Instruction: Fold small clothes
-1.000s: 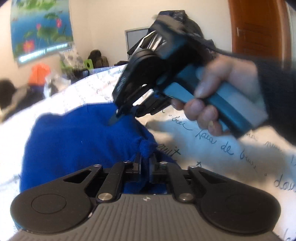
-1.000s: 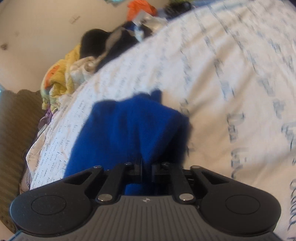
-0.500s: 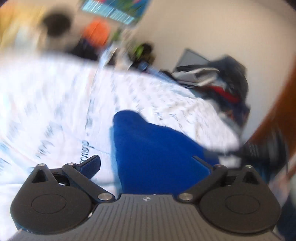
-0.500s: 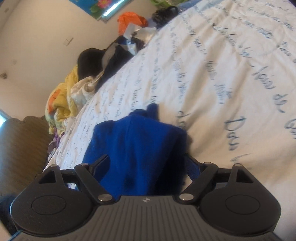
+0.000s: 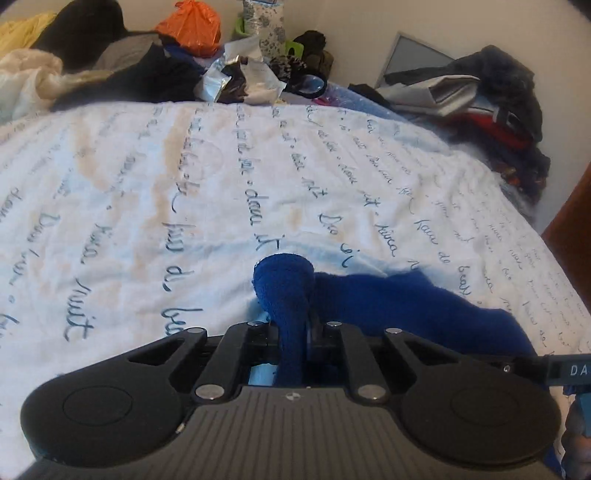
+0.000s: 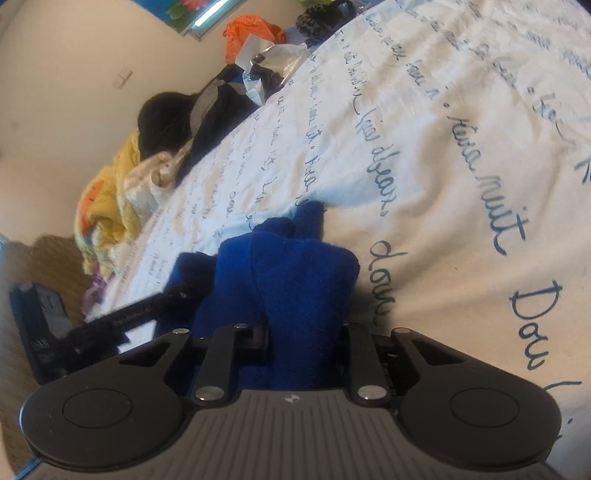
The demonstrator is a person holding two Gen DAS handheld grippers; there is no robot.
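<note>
A small blue fleece garment [image 5: 406, 306] lies on a white bed cover with blue handwriting [image 5: 184, 192]. My left gripper [image 5: 293, 328] is shut on one bunched edge of the garment, which sticks up between the jaws. My right gripper [image 6: 304, 328] is shut on another bunched part of the same garment [image 6: 295, 273]. In the right wrist view the left gripper [image 6: 122, 321] shows at the left, next to the cloth. In the left wrist view part of the right gripper [image 5: 569, 369] shows at the right edge.
Piles of clothes and bags line the far edge of the bed: an orange bag [image 5: 190, 27], dark clothes [image 5: 491, 92], a yellow cloth [image 6: 107, 195]. A brown door edge [image 5: 576, 206] is at the right.
Both grippers were open over the garment half a second ago; both have now closed on bunched parts of it. The left gripper has swung round and lowered toward the bed.
</note>
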